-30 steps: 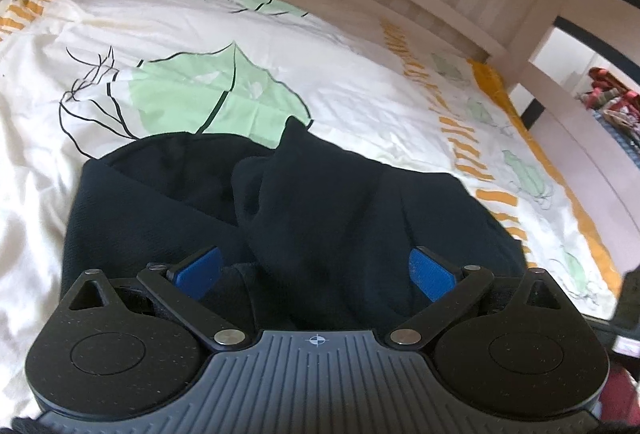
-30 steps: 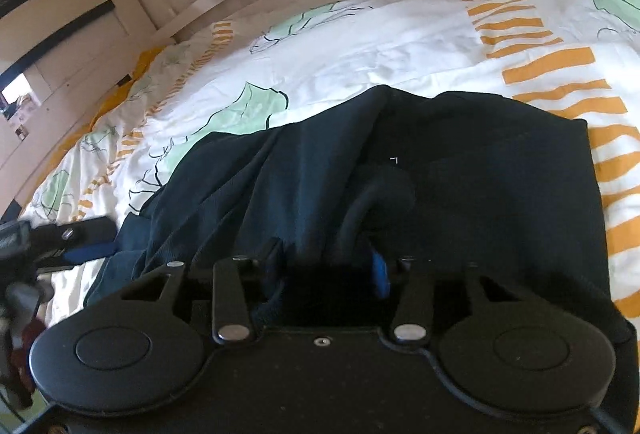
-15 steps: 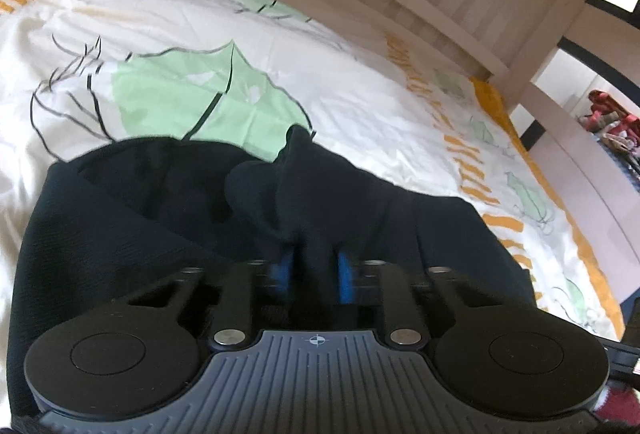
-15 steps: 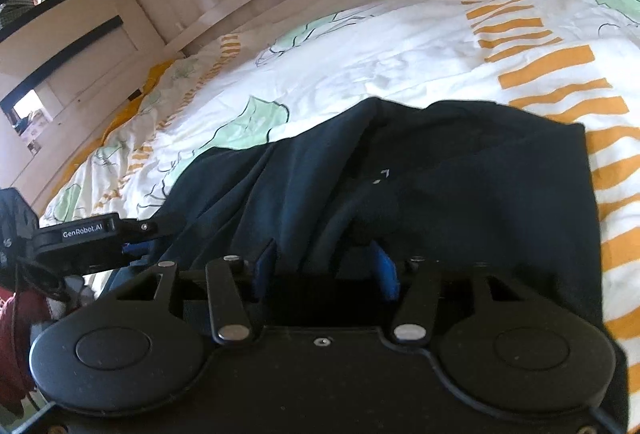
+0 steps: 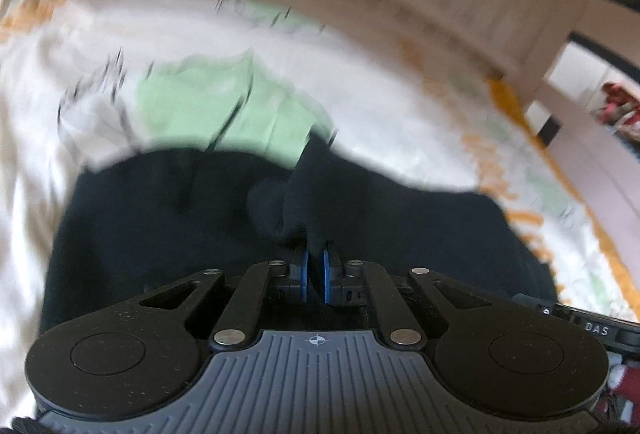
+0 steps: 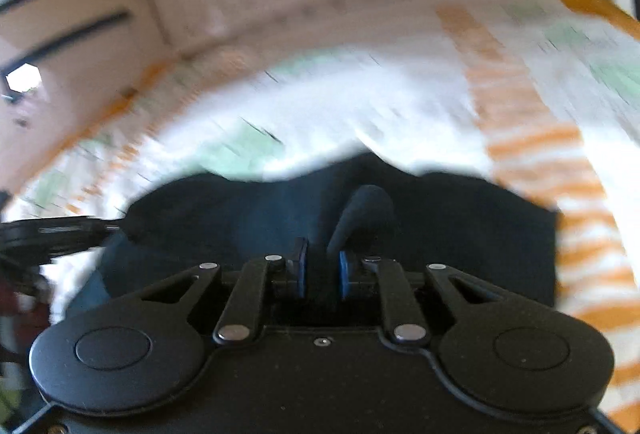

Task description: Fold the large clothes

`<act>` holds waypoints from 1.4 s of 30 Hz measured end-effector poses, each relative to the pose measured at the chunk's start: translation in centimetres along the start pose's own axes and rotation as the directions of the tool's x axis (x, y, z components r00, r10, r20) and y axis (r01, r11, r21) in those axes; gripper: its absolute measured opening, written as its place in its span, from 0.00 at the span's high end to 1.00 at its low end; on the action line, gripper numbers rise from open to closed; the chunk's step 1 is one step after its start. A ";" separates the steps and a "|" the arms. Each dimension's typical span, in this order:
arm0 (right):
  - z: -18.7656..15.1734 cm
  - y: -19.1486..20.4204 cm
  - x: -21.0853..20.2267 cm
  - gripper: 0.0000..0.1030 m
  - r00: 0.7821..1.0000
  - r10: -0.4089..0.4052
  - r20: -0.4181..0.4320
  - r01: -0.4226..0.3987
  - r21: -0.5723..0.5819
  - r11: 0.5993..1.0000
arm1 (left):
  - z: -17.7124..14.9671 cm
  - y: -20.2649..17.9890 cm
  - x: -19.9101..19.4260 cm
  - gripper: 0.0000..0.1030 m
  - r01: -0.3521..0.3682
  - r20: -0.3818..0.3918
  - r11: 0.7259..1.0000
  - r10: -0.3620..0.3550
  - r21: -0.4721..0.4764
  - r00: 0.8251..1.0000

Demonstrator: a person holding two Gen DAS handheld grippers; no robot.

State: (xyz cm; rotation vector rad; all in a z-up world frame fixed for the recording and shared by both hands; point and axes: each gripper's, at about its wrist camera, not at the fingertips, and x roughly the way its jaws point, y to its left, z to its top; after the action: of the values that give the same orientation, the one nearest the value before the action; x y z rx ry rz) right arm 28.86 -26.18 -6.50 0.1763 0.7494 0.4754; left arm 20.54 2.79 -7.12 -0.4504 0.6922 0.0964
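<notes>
Both tongs, left [image 5: 315, 270] and right [image 6: 322, 272], pinch thin folds of the garment [image 5: 168, 218]; slippage likely if pulled unevenly.

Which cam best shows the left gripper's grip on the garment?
Left wrist view. The left gripper has its blue pads nearly together, pinching a ridge of the dark garment. The right wrist view shows only a blurred black bit of it at the left edge; its grip is not visible there.
</notes>
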 end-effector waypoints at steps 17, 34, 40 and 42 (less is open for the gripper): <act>0.4 3.1 -3.1 0.17 0.980 0.000 0.199 0.020 -0.100 0.995 | -1.1 -4.9 -3.3 0.52 -0.036 0.156 0.949 -0.014 0.313 0.988; -3.2 5.1 1.1 0.01 0.994 -0.099 -0.040 0.085 -0.269 0.959 | -5.9 -5.2 -0.4 0.28 -0.067 0.032 0.887 0.059 0.456 0.998; -3.8 5.3 1.1 0.00 0.995 -0.100 -0.012 0.093 -0.267 0.959 | -6.1 -4.9 -0.6 0.26 -0.047 0.050 0.902 0.028 0.430 0.998; -3.8 5.1 1.1 0.00 0.996 -0.093 -0.011 0.087 -0.258 0.962 | -6.1 -4.8 -0.7 0.25 -0.043 0.056 0.904 0.022 0.425 0.998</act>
State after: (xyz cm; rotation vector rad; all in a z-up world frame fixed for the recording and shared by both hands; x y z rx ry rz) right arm 25.09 -21.25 -8.31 -0.1063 0.7082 0.4837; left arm 17.52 -4.11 -9.07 -0.0137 0.6497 -0.0146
